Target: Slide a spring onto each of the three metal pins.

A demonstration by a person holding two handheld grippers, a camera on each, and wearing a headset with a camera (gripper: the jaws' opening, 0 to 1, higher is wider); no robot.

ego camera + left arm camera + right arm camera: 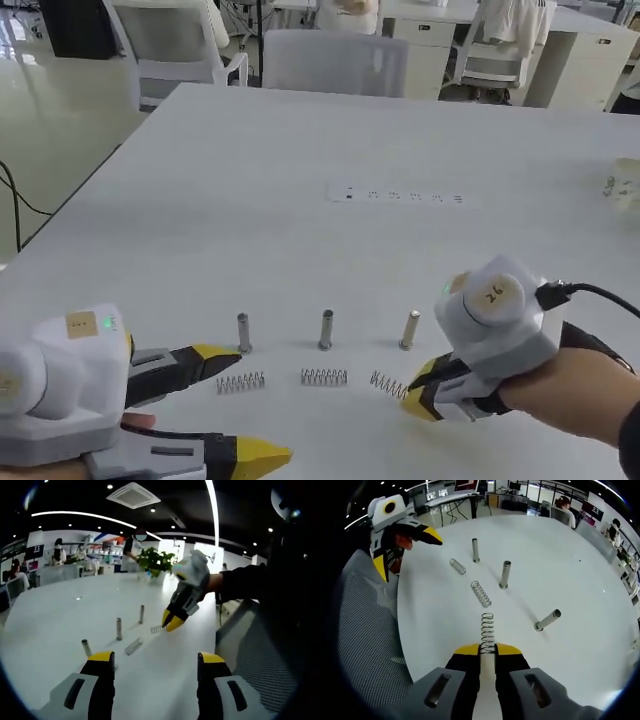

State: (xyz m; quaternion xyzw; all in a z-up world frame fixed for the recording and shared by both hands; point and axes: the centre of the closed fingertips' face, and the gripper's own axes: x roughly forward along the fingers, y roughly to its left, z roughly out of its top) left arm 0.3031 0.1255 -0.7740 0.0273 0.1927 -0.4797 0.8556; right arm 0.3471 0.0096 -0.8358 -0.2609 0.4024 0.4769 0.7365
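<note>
Three metal pins stand upright in a row on the white table: left [243,333], middle [326,329], right [409,329]. A spring lies in front of the left pin [241,382] and another in front of the middle pin [324,377]. My right gripper [410,395] is shut on the near end of the third spring [386,384]; in the right gripper view this spring [487,627] sticks straight out from the closed jaws [487,650]. My left gripper [258,405] is open and holds nothing, low at the table's near left [157,660].
A power strip panel [395,196] is set into the table's middle. Chairs [335,62] and desks stand beyond the far edge. A small clear item [622,185] lies at the right edge. Bare table [300,250] stretches behind the pins.
</note>
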